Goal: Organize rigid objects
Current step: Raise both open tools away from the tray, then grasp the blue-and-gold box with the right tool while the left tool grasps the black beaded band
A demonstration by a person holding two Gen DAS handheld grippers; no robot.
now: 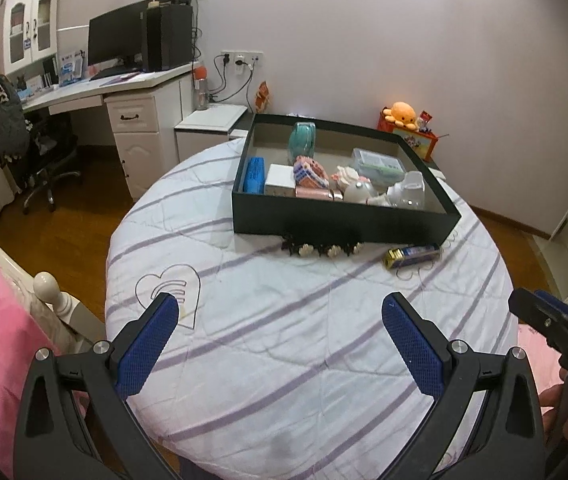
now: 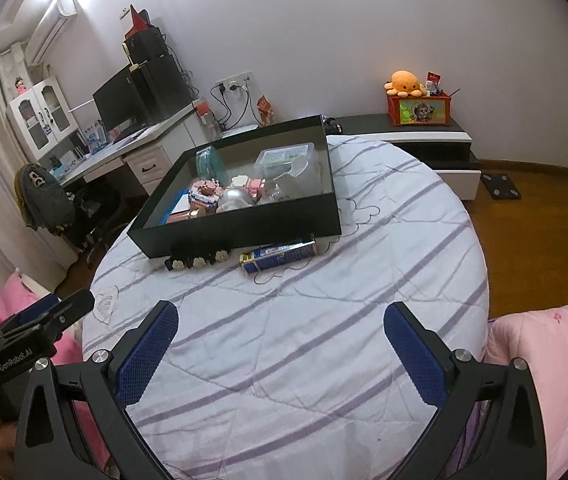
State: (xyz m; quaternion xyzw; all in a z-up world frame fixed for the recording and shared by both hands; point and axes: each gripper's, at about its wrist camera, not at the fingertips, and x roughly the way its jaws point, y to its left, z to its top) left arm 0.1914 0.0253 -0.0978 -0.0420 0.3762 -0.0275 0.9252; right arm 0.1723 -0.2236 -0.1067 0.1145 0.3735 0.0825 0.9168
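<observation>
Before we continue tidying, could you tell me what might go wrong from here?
1. The flower hair clip lies tight against the black box wall, so fingers may bump the box instead of gripping it.
2. The battery pack lies on soft bedding and may slip.
3. The box is crowded, leaving little free room.

Black box (image 1: pixel 339 226); white purple-striped sheet (image 1: pixel 284 340); blue-padded tools; orange plush (image 1: pixel 403 113).
</observation>
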